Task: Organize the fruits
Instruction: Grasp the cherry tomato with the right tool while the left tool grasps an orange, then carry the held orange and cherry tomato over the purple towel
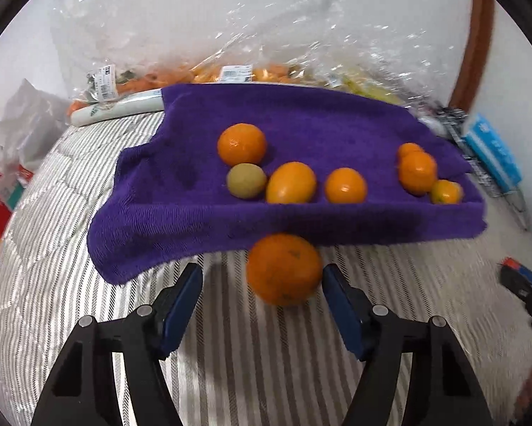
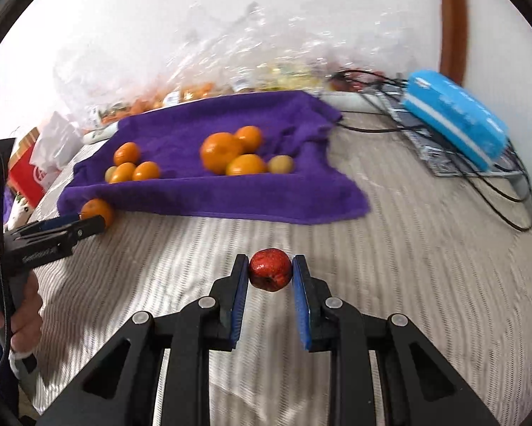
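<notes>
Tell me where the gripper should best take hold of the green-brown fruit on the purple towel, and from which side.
Grip the green-brown fruit across its short middle, coming from above. It is a small oval lying on its side on the purple towel, with an orange close behind and another orange fruit crowding its right, so a level approach would likely knock the neighbours.

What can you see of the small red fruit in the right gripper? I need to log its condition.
The small red fruit is roundish, glossy and deep red with fine pale speckles, and its lower side looks dimpled or darker. It sits clamped between the blue pads of the right gripper, touched on both sides, above the striped bedding, in front of the purple towel. Nothing else touches it.
</notes>
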The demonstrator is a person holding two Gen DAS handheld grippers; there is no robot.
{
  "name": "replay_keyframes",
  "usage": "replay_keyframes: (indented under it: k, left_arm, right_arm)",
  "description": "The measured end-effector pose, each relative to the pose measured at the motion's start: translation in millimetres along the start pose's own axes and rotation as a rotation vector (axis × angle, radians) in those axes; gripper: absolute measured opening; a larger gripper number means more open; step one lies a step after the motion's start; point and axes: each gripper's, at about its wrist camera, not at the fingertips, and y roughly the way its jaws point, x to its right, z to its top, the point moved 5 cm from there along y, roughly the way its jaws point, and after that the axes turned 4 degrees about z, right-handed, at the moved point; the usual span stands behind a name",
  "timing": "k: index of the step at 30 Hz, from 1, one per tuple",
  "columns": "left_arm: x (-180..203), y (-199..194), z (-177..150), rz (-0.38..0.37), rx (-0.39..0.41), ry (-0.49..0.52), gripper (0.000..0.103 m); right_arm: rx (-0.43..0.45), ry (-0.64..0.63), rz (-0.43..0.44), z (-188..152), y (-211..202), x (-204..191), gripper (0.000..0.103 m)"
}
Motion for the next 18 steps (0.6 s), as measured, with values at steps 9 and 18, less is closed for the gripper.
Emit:
replay_keyframes:
  k: [9,18]
  left_arm:
    - [2.9,3.8,-2.6,0.037,-0.026,0.001,0.041]
    - [-3.7,-21.7,-16.7,0.002,-0.023,-0.030,0.041]
  right_arm:
    - [0.002,0.024,-0.065,-0.9,-11.3,20.1,0.025]
    - [0.033,0.017,-0.061,1.9,-28.8,7.7,0.025]
